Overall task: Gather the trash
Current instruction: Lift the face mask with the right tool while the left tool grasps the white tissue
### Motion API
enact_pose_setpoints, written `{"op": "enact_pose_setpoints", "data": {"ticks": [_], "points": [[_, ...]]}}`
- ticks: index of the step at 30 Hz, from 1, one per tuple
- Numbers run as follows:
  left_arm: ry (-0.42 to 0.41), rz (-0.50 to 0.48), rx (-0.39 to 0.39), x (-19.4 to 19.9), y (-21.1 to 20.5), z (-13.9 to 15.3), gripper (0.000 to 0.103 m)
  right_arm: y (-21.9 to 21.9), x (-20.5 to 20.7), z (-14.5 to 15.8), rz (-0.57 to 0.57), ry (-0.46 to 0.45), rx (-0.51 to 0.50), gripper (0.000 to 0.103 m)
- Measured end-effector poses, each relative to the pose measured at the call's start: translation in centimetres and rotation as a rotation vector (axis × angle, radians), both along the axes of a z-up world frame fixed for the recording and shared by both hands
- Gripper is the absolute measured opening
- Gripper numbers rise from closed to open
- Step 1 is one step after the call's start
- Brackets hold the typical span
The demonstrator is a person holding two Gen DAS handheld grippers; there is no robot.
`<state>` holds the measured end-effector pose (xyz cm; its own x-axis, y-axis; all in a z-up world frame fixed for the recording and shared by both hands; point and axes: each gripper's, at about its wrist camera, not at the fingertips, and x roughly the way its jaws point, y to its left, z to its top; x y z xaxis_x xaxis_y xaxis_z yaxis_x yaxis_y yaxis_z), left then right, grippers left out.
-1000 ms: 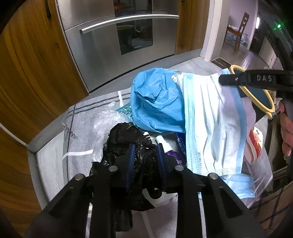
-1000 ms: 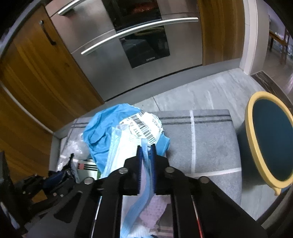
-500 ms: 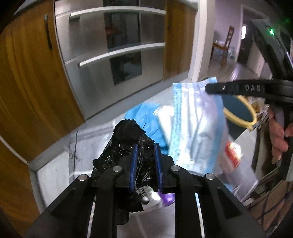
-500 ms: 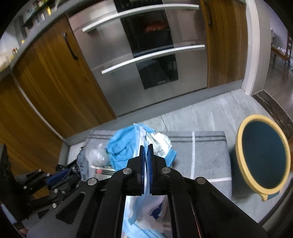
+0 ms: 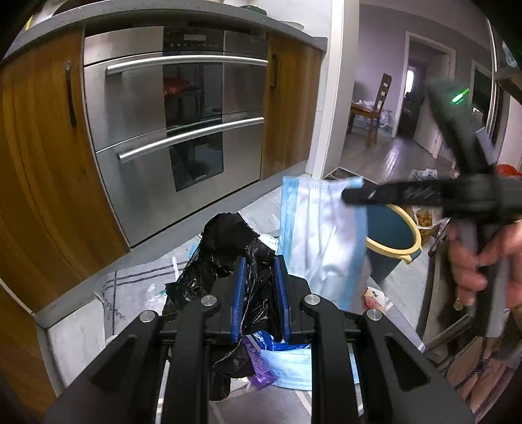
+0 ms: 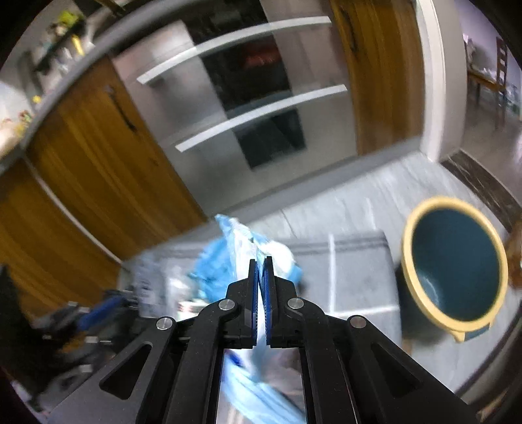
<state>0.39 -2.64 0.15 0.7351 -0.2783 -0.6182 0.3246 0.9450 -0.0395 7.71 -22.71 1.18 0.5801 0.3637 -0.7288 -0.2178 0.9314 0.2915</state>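
We see a steel double oven with two long bar handles, set between wooden cabinet doors under a grey countertop. A grey striped rug lies on the pale floor. Through a doorway, a wooden chair stands by a table.

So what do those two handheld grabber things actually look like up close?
Each tool is matt black plastic, with angular arms pierced by triangular cut-outs and joined by round silver pins. The left tool and the right tool both end in two flat fingers faced with ribbed blue pads. Seen from the side, the right one has a grey handle and a small green light.
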Motion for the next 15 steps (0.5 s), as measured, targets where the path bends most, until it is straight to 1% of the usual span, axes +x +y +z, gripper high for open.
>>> {"op": "enact_pose_setpoints", "data": {"ticks": [1,4,7,9,10,15], "points": [[0.004,-0.006,0.004,0.1,-0.2,-0.1,0.018,0.0,0.6,-0.9,-0.010,0.015,-0.046,0.004],[0.009,-0.015,0.016,0.2,-0.4,-0.4,0.018,0.0,1.6,-2.6,-0.015,0.043,-0.119,0.004],[0.016,-0.018,0.022,0.4,-0.4,-0.6,0.018,-0.6,2.4,-3.8,-0.043,0.072,-0.151,0.004],[0.018,-0.017,0.020,0.6,-0.3,-0.7,0.018,-1.4,2.6,-3.8,-0.072,0.064,-0.133,0.004],[0.019,-0.016,0.019,0.8,-0.2,-0.7,0.018,-1.8,2.5,-3.3,-0.076,0.058,-0.098,0.004],[0.024,-0.024,-0.017,1.0,-0.2,-0.5,0.018,-2.2,1.4,-0.3,-0.049,0.012,0.019,0.004]]}}
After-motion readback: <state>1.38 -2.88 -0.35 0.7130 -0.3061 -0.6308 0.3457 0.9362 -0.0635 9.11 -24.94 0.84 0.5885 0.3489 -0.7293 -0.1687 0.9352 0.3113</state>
